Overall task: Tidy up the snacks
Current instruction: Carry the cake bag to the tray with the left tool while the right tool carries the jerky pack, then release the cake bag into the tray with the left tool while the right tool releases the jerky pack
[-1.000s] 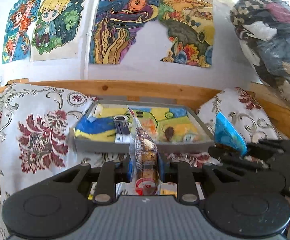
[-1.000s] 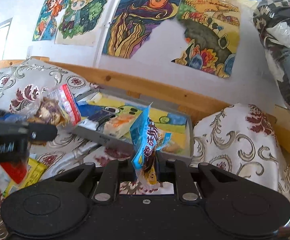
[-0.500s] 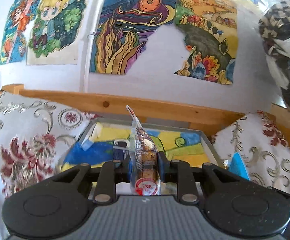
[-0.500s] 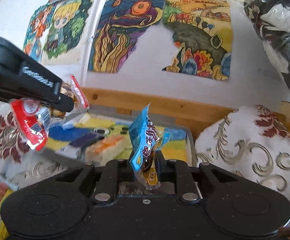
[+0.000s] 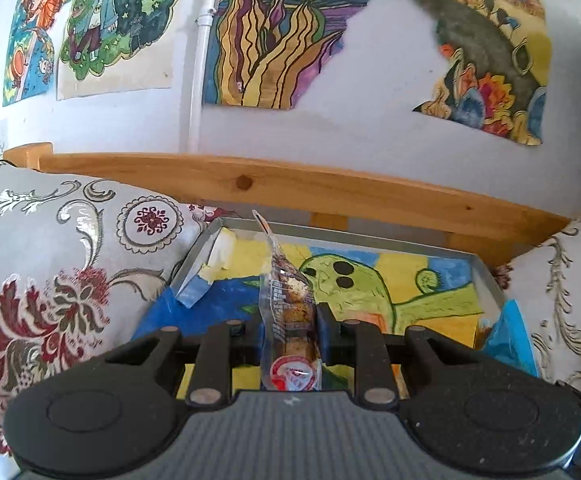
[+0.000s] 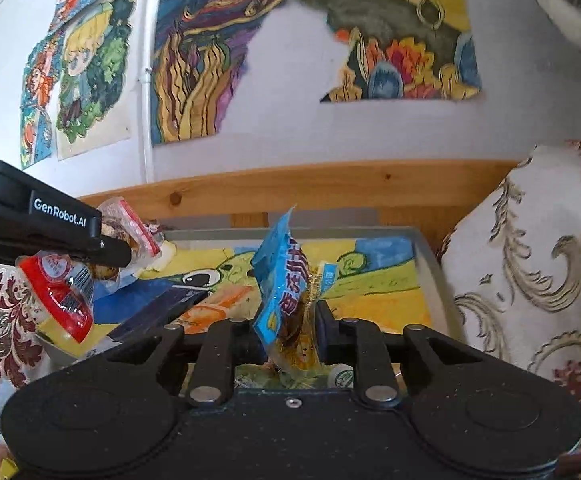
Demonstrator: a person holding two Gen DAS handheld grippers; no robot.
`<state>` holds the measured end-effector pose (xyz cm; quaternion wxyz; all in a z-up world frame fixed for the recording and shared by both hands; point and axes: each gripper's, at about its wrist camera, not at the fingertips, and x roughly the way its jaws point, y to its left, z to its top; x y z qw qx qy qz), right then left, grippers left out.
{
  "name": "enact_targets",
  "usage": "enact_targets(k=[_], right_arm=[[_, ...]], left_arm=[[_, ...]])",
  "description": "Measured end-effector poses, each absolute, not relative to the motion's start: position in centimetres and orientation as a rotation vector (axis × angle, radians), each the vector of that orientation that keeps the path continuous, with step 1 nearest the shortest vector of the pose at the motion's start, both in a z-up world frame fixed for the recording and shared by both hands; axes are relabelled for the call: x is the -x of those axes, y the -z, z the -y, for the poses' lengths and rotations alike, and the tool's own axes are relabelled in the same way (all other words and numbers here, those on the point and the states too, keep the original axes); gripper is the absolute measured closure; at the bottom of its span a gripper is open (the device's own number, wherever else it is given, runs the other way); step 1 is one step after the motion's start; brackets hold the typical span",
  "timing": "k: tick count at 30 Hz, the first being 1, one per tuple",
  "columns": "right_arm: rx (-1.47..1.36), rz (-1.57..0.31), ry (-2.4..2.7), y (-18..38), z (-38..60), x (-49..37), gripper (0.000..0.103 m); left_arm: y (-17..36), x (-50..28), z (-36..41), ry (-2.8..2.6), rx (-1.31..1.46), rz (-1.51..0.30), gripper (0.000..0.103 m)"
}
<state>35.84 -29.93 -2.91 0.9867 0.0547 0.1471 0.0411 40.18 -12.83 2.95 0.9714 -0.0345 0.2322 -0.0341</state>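
Note:
My left gripper (image 5: 288, 322) is shut on a clear snack packet (image 5: 286, 312) with brown pieces and a red seal, held upright over the grey tray (image 5: 486, 276). The tray has a painted lining of blue, yellow and green. From the right wrist view the same left gripper (image 6: 118, 252) reaches in from the left, its packet (image 6: 60, 292) hanging over the tray's left end. My right gripper (image 6: 288, 322) is shut on a blue snack packet (image 6: 282, 284), above the tray's (image 6: 430, 260) near edge. An orange snack (image 6: 210, 308) and a dark packet (image 6: 158, 312) lie inside the tray.
The tray rests between floral cushions (image 5: 50, 280) (image 6: 530, 280), with a wooden rail (image 5: 290, 188) and a wall of colourful drawings behind. A blue packet corner (image 5: 506, 332) shows at the right of the left wrist view.
Both grippers have moved forward towards the tray, which fills more of each view. The left gripper with its packet has come over the tray's left end. Both stay shut on their packets.

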Motion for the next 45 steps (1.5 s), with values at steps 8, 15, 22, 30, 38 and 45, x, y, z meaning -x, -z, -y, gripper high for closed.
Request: enact_targets(k=[8, 15, 22, 30, 38, 45], right_arm=[[-0.192, -0.328, -0.063, 3.5, 30.5, -37.2, 0.031], [-0.245, -0.296, -0.055, 2.6, 31.5, -36.7, 0.007], [-0.223, -0.229, -0.023, 0.7, 31.6, -35.1, 0.001], [-0.246, -0.141, 0.035, -2.3, 32.3, -30.7, 0.001], [-0.203, -0.077, 0.060, -4.4, 31.4, -25.3, 0.001], [-0.208, -0.053, 0.087, -5.2, 30.9, -20.9, 0.001]], left_arm=[[-1.8, -42.9, 13.2, 0.067, 0.093, -0.491, 0.072], [-2.4, -42.3, 12.8, 0.030, 0.132, -0.454, 0.020], [-4.3, -39.7, 12.9, -0.021, 0.078, -0.370, 0.002], [-6.5, -36.1, 11.7, -0.039, 0.091, -0.317, 0.001], [-8.2, -30.8, 10.6, -0.057, 0.095, -0.271, 0.001], [-8.0, -26.3, 9.8, -0.057, 0.046, -0.262, 0.001]])
